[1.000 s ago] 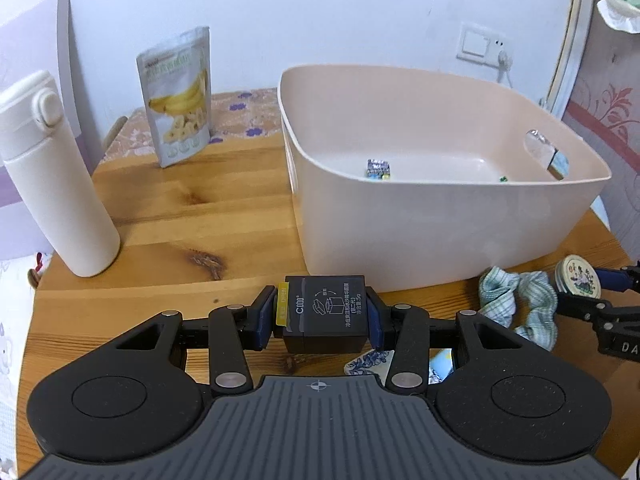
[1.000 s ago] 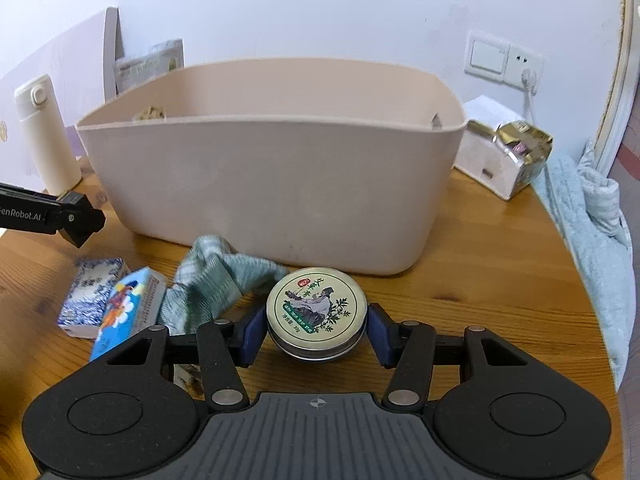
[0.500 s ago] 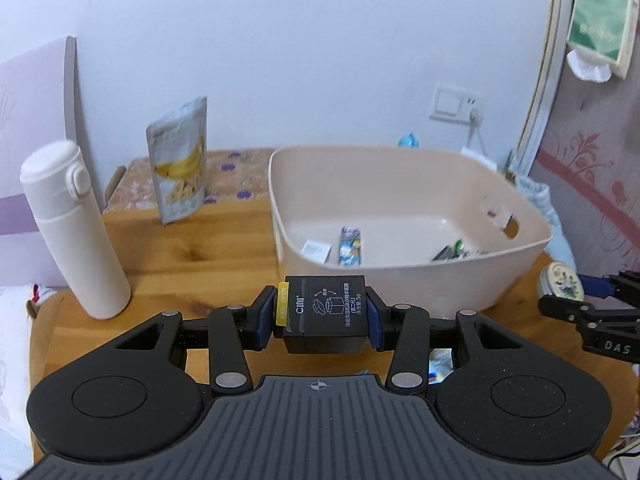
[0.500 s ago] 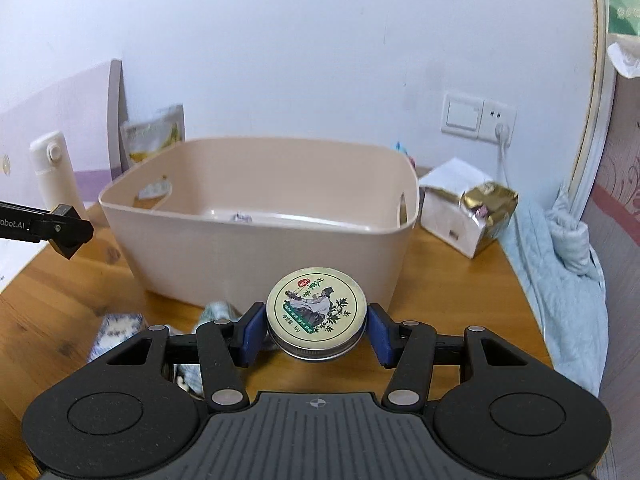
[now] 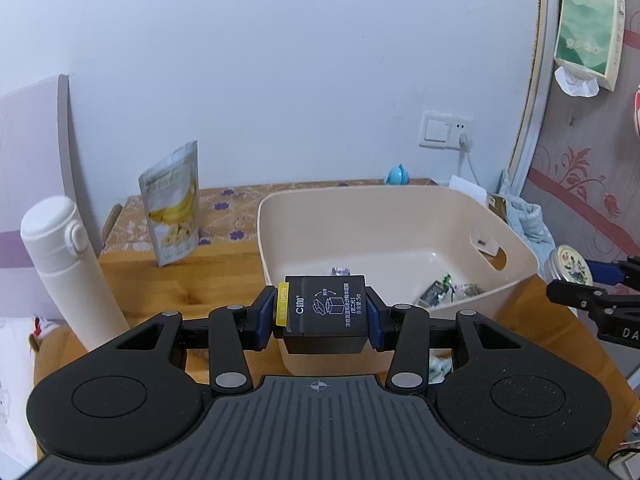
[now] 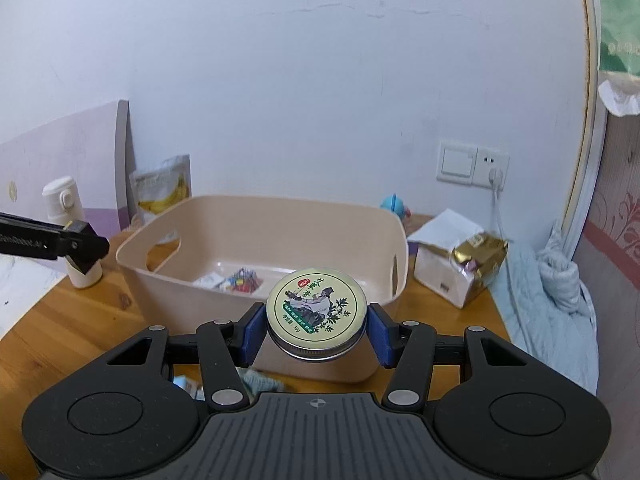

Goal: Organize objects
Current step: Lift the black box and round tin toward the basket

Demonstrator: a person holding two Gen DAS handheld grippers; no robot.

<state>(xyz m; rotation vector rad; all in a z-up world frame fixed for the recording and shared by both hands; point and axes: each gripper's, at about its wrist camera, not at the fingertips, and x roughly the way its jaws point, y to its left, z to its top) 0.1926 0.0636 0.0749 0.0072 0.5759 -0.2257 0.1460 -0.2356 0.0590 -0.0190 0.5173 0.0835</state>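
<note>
My left gripper is shut on a small black box with a yellow tab and holds it above the near rim of the beige plastic bin. My right gripper is shut on a round metal tin with a green and cream lid, raised in front of the bin. The tin also shows at the right in the left wrist view. Several small packets lie on the bin's floor.
A white thermos and a banana snack pouch stand left of the bin on the wooden table. A gold-wrapped box and blue cloth lie right of it. A green cloth and small boxes lie under my right gripper.
Both grippers have risen from table level with their objects held. The bin now sits lower in both views and its inside shows.
</note>
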